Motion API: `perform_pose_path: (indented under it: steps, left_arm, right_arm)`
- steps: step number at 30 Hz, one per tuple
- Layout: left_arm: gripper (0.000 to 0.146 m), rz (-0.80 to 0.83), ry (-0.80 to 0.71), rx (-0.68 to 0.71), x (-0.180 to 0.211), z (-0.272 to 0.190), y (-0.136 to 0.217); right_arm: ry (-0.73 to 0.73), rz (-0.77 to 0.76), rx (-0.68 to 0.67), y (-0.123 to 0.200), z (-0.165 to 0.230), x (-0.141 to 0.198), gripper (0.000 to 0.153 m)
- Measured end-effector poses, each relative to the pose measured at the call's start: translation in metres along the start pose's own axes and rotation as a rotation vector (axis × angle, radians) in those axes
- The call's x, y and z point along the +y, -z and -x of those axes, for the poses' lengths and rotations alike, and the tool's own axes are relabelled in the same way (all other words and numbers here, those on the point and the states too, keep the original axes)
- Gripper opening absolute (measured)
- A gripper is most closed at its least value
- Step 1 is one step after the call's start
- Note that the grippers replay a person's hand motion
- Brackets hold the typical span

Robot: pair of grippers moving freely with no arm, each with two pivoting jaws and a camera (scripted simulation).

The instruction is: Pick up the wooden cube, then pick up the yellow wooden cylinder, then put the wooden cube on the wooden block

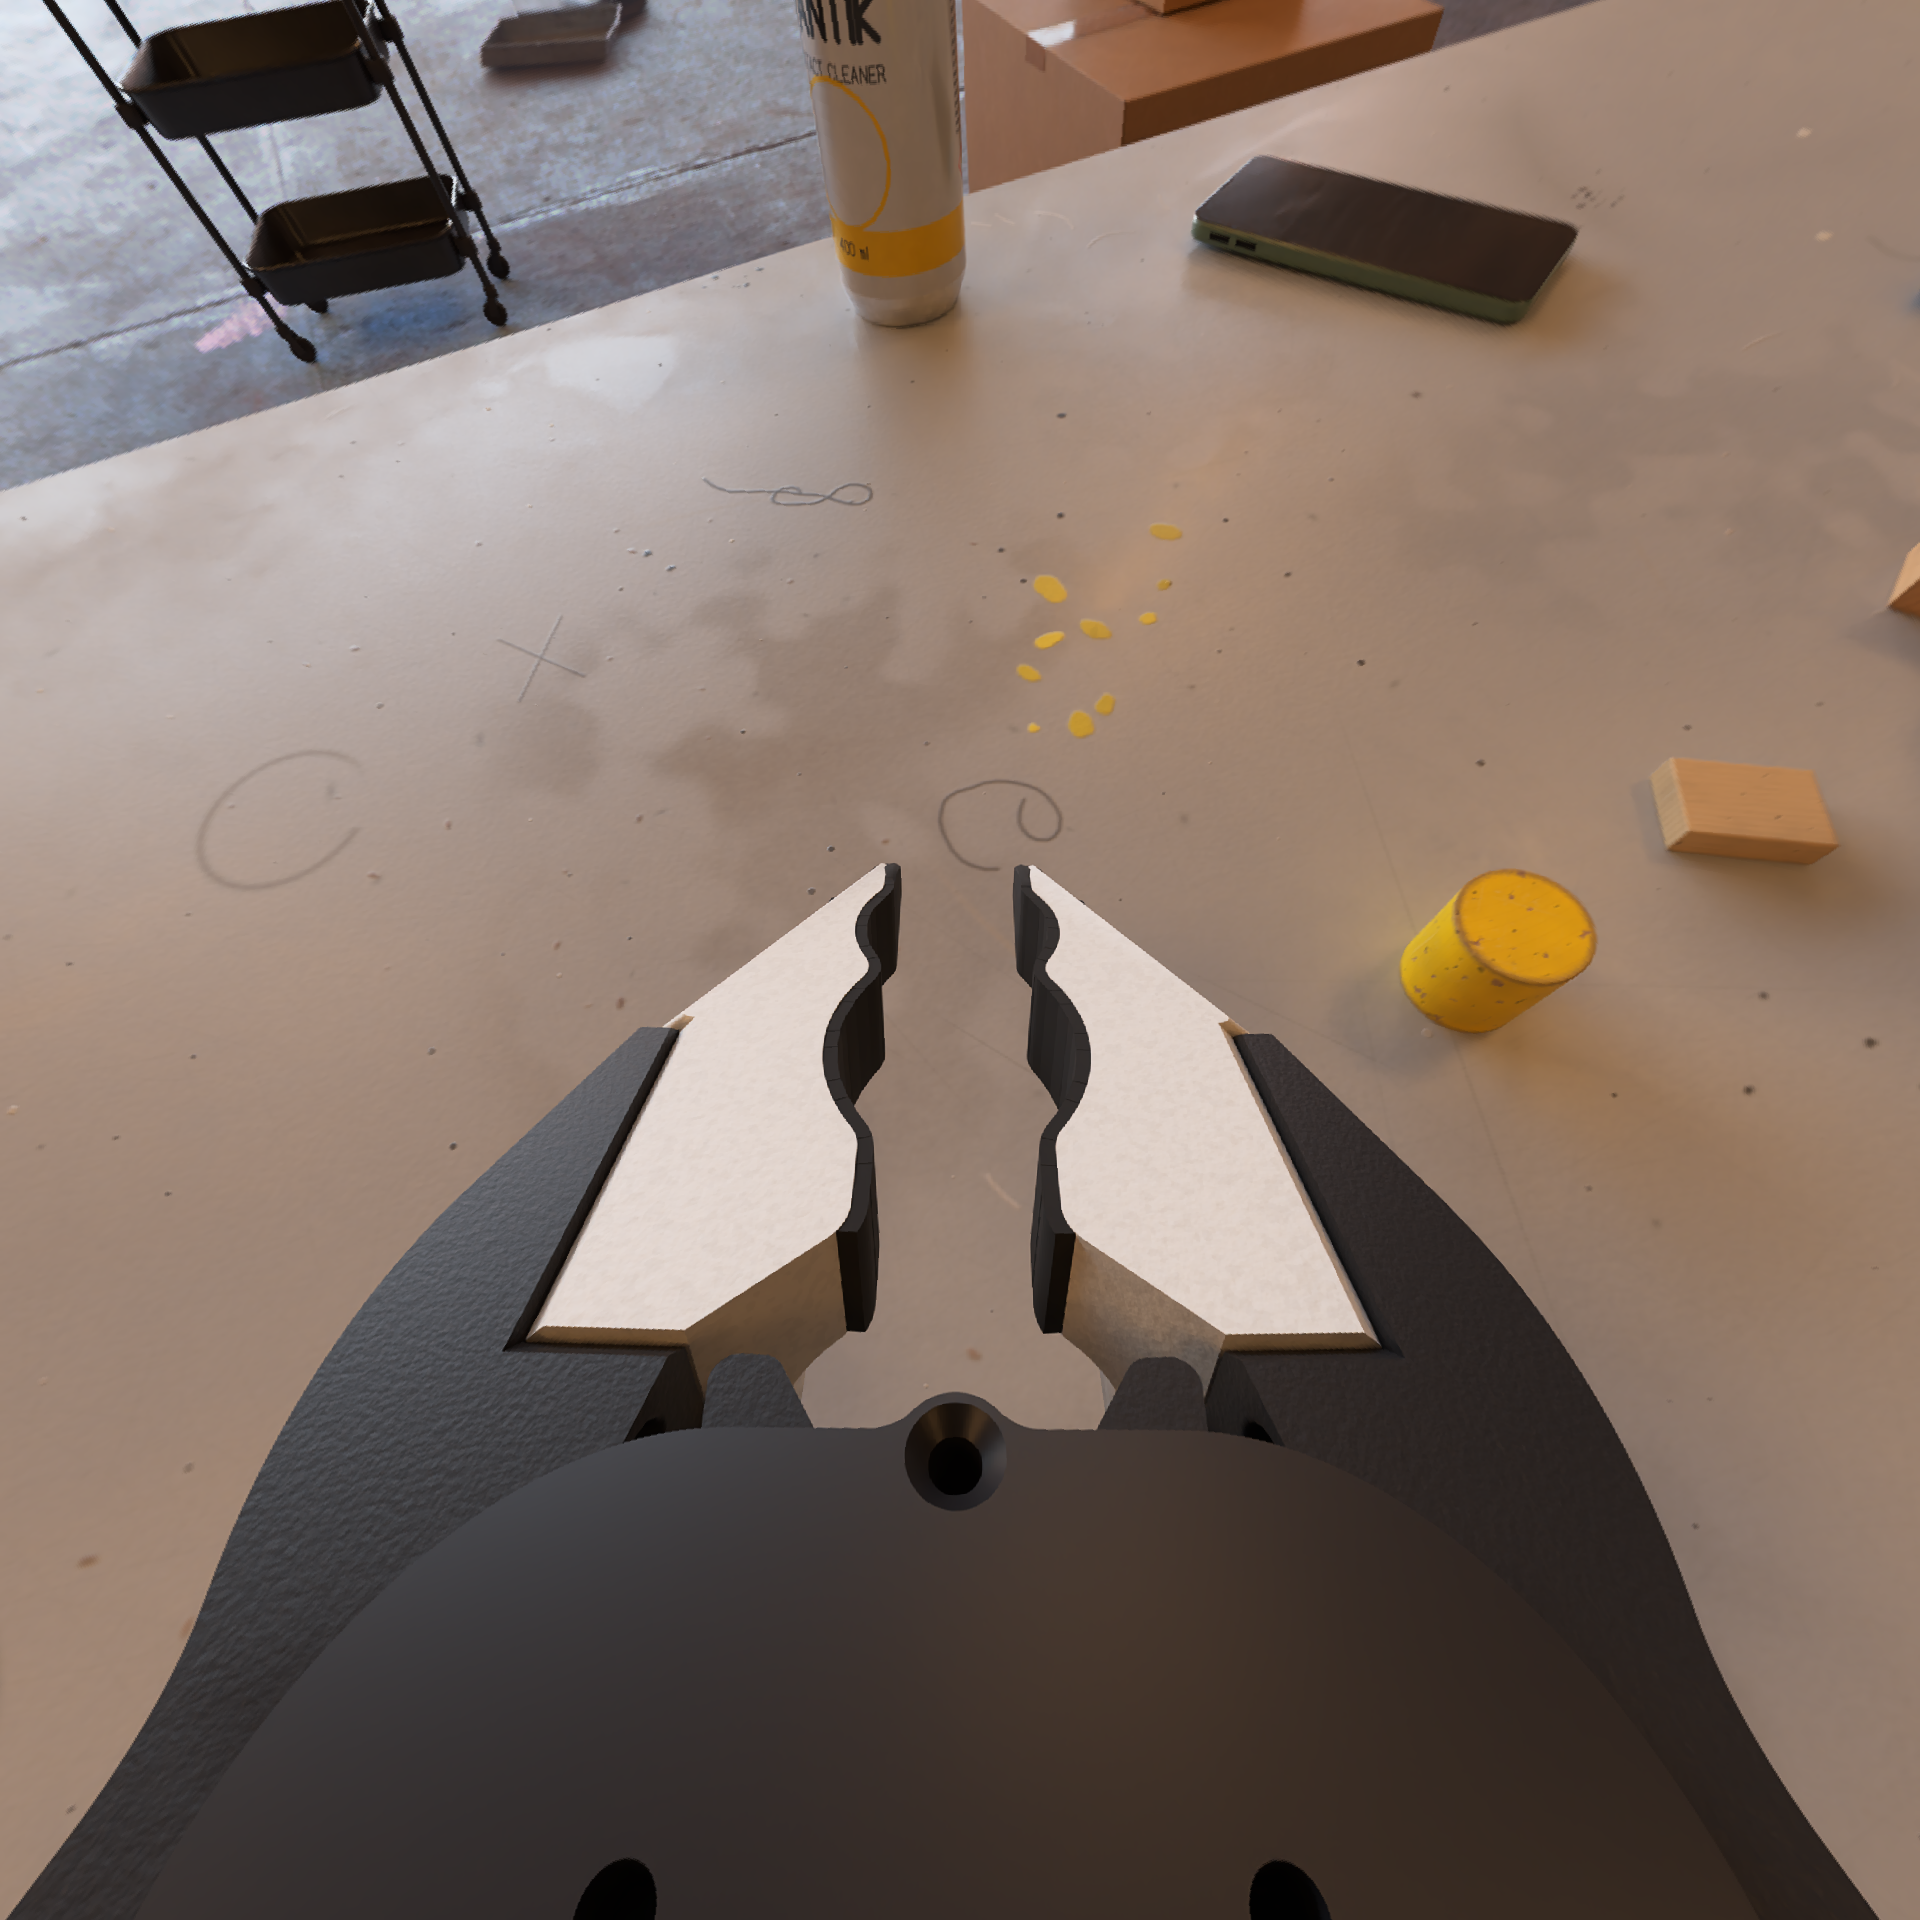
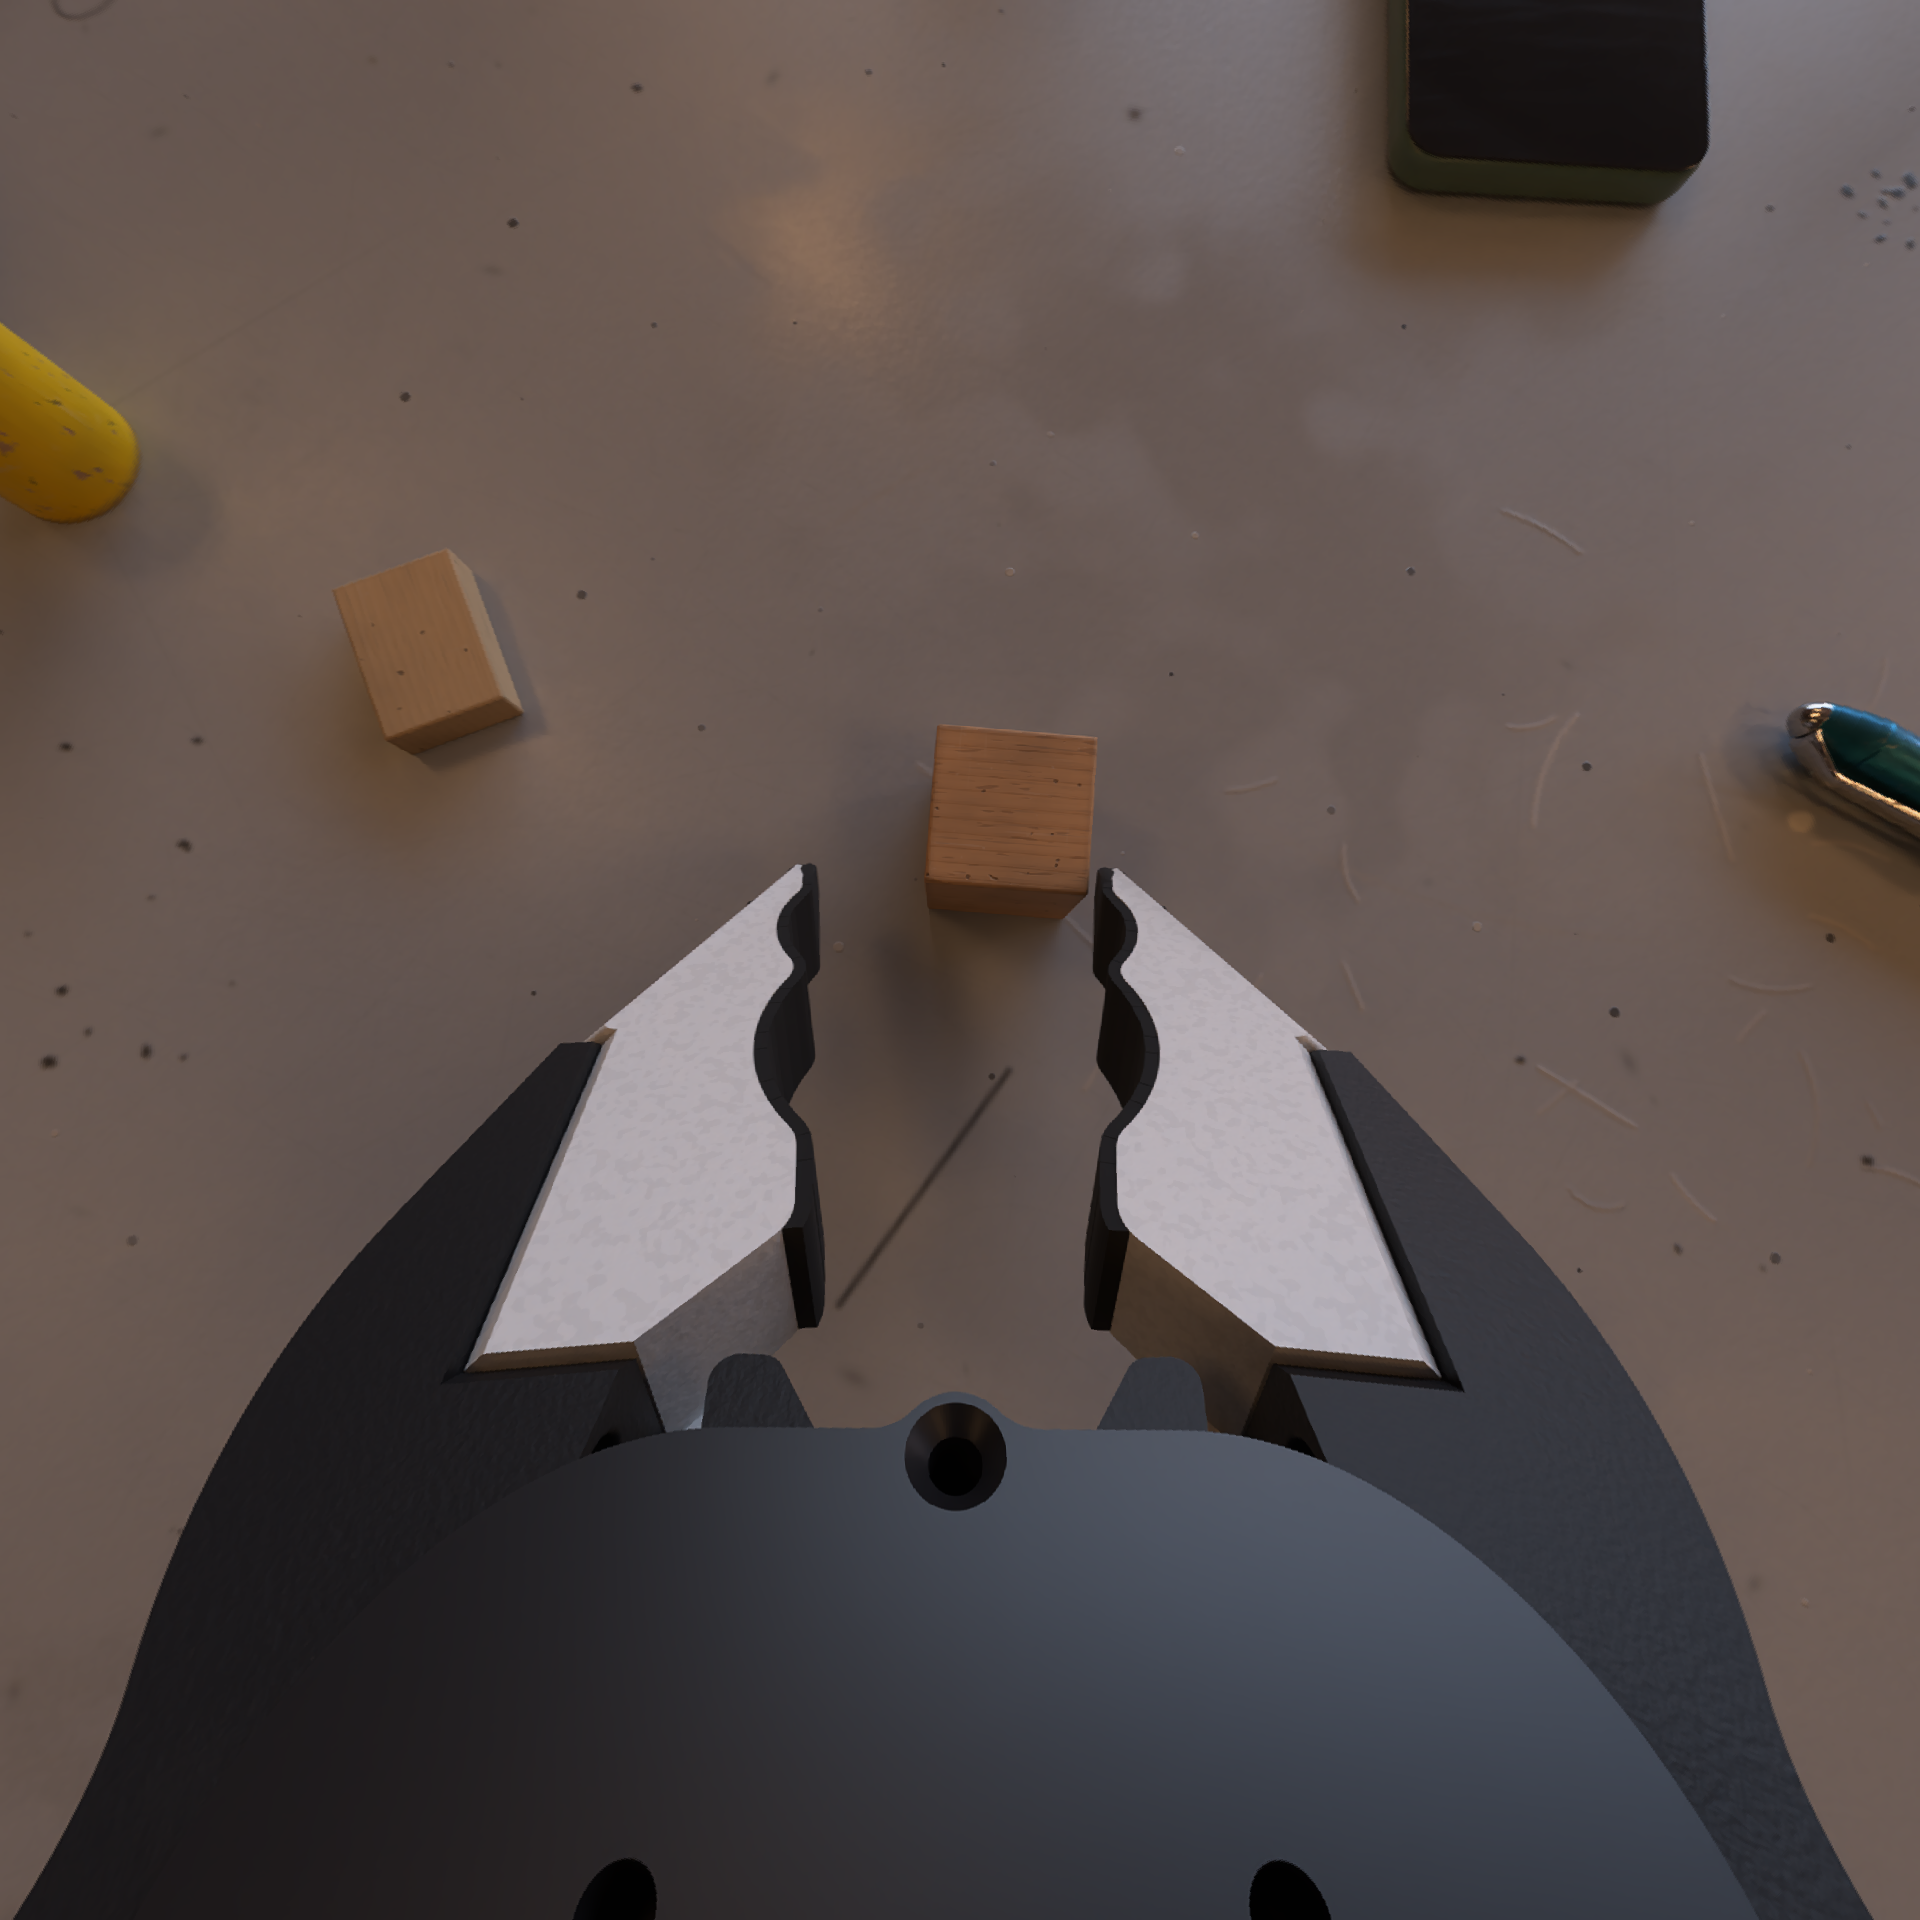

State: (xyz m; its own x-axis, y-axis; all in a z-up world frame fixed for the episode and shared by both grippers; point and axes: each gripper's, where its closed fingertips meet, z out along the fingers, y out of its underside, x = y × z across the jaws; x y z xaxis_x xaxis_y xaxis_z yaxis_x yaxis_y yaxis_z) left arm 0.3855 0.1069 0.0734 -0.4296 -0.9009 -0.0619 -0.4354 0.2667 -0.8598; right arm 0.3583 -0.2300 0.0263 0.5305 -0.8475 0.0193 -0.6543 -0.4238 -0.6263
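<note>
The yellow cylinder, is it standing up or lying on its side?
Upright: the yellow cylinder shows its flat round end facing up, base on the table.

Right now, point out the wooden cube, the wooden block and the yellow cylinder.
wooden cube [image 2: 1010,810], right wrist view, top face.
wooden block [image 2: 421,644], right wrist view, top face.
yellow cylinder [image 1: 1522,927], left wrist view, flat round end.

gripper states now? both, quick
Left gripper: open, empty, over bare table.
Right gripper: open, empty, wooden cube just ahead, not gripped.
</note>
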Motion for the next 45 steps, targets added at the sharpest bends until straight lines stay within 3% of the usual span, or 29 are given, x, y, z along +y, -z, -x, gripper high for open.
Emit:
perform_pose_path:
  steps: [6,14,35,45]
  left_arm:
    - [0.021,0.007,0.094,0.061,0.000,-0.006,-0.001]
    - [0.020,0.020,0.078,0.019,0.004,0.002,-0.002]
    - [0.020,0.060,0.122,0.015,0.014,0.013,0.001]
    - [0.020,0.068,0.107,0.004,0.009,0.021,0.011]
  right_arm:
    - [-0.026,-0.027,-0.043,-0.004,0.005,0.000,0.069]
    - [-0.114,-0.082,-0.059,-0.010,0.000,-0.007,0.075]
    - [-0.087,-0.032,-0.007,-0.019,-0.008,-0.001,0.073]
    - [-0.093,-0.017,-0.007,-0.022,-0.009,0.001,0.053]
